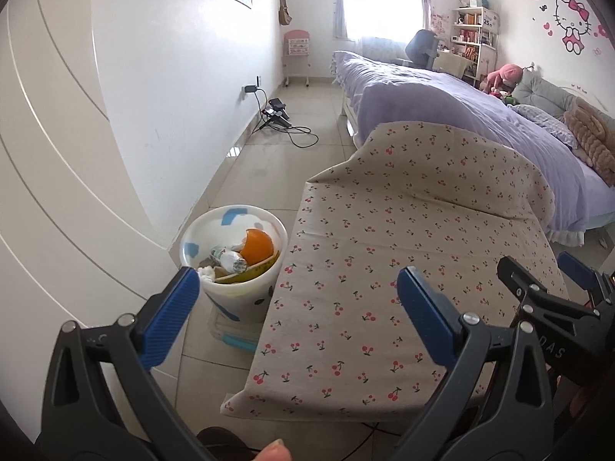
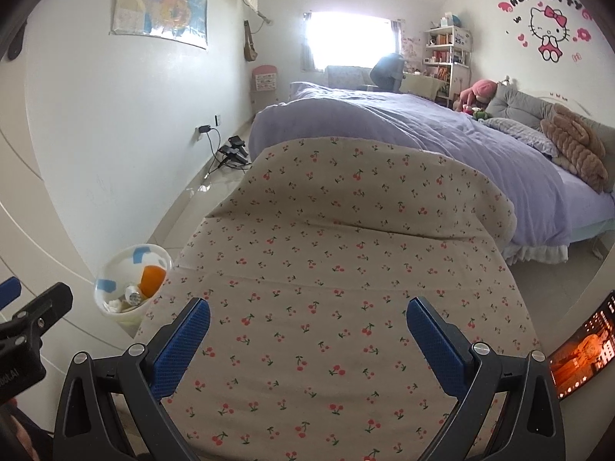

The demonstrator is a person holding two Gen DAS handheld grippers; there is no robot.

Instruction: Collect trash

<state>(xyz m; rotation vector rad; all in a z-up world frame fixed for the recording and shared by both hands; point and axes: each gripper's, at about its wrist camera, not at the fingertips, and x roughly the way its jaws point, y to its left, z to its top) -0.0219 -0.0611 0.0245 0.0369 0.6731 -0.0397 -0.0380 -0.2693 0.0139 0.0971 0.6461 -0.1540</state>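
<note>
Hovering over the cherry-print worktop (image 2: 346, 288), both grippers empty; left gripper (image 1: 298, 296) with jaws spread wide, right gripper (image 2: 307, 330) the same, nothing pinched in either; cloth bare across all that shows, no scrap left on it as far as either view tells. Trash sitting in the white bin (image 1: 234, 292) on the floor tiles (image 1: 292, 146) just beside the worktop's left edge: an orange peel (image 1: 258, 246), likely light, soft and a bit slick, best nipped at a torn rim; a crumpled plastic bottle (image 1: 229, 259), light and springy, probably best taken across its squashed waist; a white wad of tissue (image 1: 207, 272), weightless and limp, anywhere will do; a yellowish strip under them, too hidden to name. Cloth itself loose, rucked up in a fold at the far end, so likely to drag if snagged. Beyond, a bed with lilac cover (image 2: 423, 134) close behind the worktop; glossy tiles, cables and a charger (image 1: 278, 115) by the left wall; bright window (image 2: 349, 38) at the far end; a lit phone screen (image 2: 576, 349) at the right edge.
</note>
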